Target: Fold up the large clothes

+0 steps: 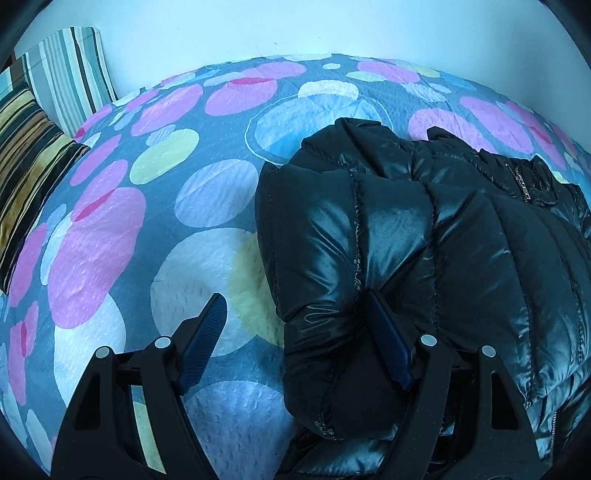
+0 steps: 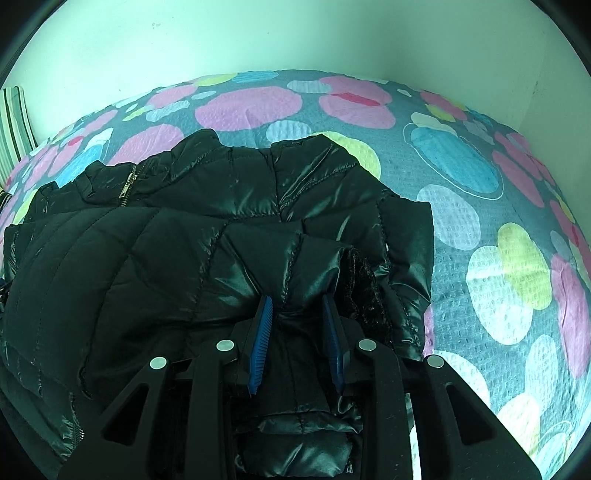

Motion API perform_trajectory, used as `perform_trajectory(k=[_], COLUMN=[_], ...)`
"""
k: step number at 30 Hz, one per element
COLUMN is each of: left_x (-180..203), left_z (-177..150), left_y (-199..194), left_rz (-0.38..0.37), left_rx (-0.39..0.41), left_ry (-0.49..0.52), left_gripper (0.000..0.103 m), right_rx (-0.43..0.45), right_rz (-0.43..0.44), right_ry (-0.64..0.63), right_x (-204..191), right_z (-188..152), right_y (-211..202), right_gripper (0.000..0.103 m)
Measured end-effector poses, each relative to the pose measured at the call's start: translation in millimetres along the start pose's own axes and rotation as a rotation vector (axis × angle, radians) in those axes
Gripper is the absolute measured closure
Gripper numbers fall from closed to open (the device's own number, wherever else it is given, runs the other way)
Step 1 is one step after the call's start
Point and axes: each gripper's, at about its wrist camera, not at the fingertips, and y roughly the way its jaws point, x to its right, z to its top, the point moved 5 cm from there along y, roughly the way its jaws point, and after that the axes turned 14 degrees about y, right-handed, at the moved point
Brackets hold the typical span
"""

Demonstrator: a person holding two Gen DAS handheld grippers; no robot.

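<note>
A shiny black quilted puffer jacket (image 1: 424, 236) lies folded on a bed with a spotted sheet (image 1: 122, 229); it fills the right of the left wrist view and the left and middle of the right wrist view (image 2: 177, 236). My left gripper (image 1: 295, 306) is open wide over the jacket's left edge, its right finger (image 1: 388, 339) pressing into the padding, its left finger (image 1: 207, 336) over the sheet. My right gripper (image 2: 297, 306) is partly closed with a fold of the jacket sleeve between its blue pads (image 2: 262, 332). A zipper pull (image 2: 127, 186) shows near the collar.
Striped pillows (image 1: 48, 107) stand at the bed's far left against a pale wall (image 1: 258, 26). The spotted sheet (image 2: 498, 258) spreads to the right of the jacket in the right wrist view.
</note>
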Motion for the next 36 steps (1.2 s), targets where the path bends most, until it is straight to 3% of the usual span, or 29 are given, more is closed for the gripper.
perform_trajectory(k=[5, 9, 10, 19, 23, 27, 36], left_x=[-8, -17, -19, -5, 10, 18, 30], left_z=[-4, -34, -48, -182, -221, -246, -265], left_y=[-30, -68, -78, -139, -152, -160, -172], left_rz=[0.030, 0.012, -0.006, -0.212, -0.251, -0.291, -0.364], left_rx=[0.031, 0.063, 0.068, 0.037, 0.019, 0.025, 0.041], left_ry=[-0.022, -0.049, -0.060, -0.110, -0.073, -0.069, -0.039], left_gripper=[0.026, 0.021, 0.021, 0.019, 0.018, 0.017, 0.017], right_rx=[0.030, 0.059, 0.072, 0.017, 0.000, -0.027, -0.073], right_rz=[0.046, 0.085, 0.086, 0.102, 0.086, 0.095, 0.170], right_ry=[0.015, 0.035, 0.038, 0.033, 0.015, 0.020, 0.049], right_x=[4, 21, 27, 94, 111, 120, 119], right_z=[3, -11, -17, -122, -162, -192, -233], right_y=[-22, -61, -71, -138, -154, -160, -172], right_gripper=[0.073, 0.048, 0.047, 0.046, 0.046, 0.043, 0.043])
